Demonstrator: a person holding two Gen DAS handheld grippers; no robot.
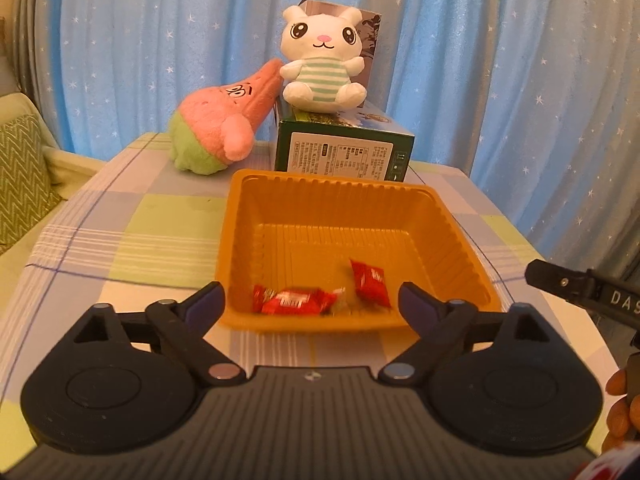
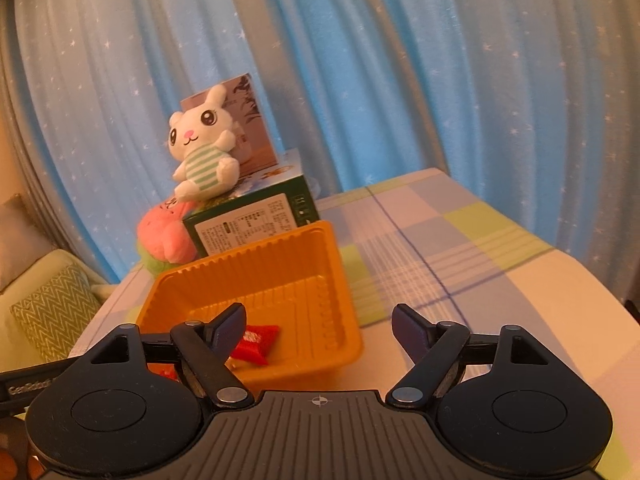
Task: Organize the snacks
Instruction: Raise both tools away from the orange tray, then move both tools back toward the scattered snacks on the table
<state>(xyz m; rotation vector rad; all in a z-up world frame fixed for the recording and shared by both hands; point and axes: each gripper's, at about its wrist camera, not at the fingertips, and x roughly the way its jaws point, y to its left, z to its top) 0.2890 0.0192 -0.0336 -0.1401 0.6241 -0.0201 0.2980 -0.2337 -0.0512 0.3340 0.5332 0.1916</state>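
Note:
An orange ribbed plastic tray (image 1: pixel 452 248) sits on the table in front of a green box. Two red snack packets lie in its near end, one (image 1: pixel 296 300) on its side and one (image 1: pixel 370 282) tilted up. My left gripper (image 1: pixel 311 294) hangs just before the tray's near rim, open, with nothing between its pads. In the right wrist view the tray (image 2: pixel 340 280) is left of centre with a red packet (image 2: pixel 258 342) inside it. My right gripper (image 2: pixel 319 314) stands open over the tray's near right corner and holds nothing. One of its fingers (image 1: pixel 560 282) shows at the right edge.
A white bunny plush (image 1: pixel 322 60) sits on the green box (image 1: pixel 344 148), and a pink and green plush (image 1: pixel 218 120) leans beside it. Checked cloth (image 1: pixel 132 240) covers the table. Blue starred curtains hang behind. A sofa cushion (image 1: pixel 20 184) lies at the left.

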